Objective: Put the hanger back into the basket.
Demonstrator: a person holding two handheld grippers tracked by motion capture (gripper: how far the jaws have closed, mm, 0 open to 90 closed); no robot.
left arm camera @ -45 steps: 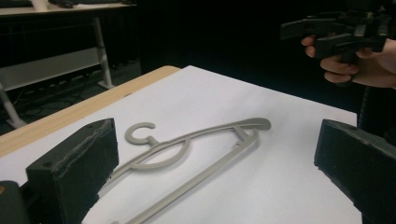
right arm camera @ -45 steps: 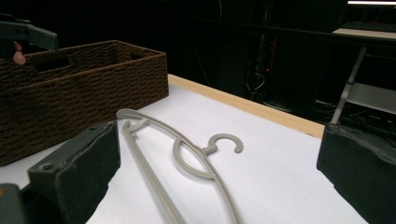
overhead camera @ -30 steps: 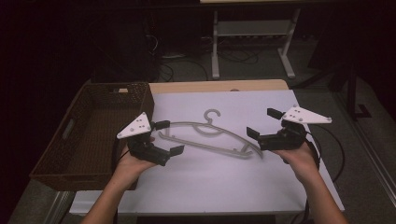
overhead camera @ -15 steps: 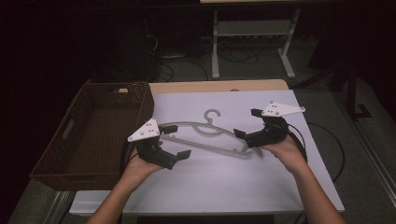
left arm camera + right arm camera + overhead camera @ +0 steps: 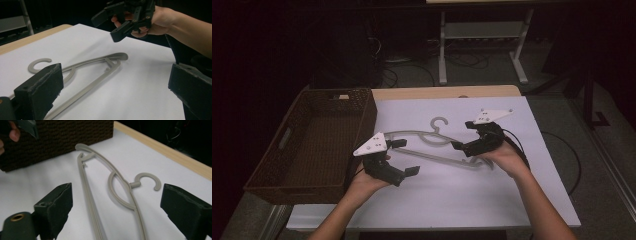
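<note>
Left gripper (image 5: 404, 157) at 8 o'clock, jaws wide apart, aimed toward 3. Right gripper (image 5: 464, 136) at 3 o'clock, jaws spread, aimed toward 9. Forearms enter from 6.

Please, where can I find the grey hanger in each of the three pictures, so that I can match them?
High view: the hanger lies flat on the white sheet, between the two grippers.
Left gripper view: from the lower left to the centre, its hook at the left.
Right gripper view: centre, between the jaws, its hook at the right.
Shared landmark: the hook.
</note>
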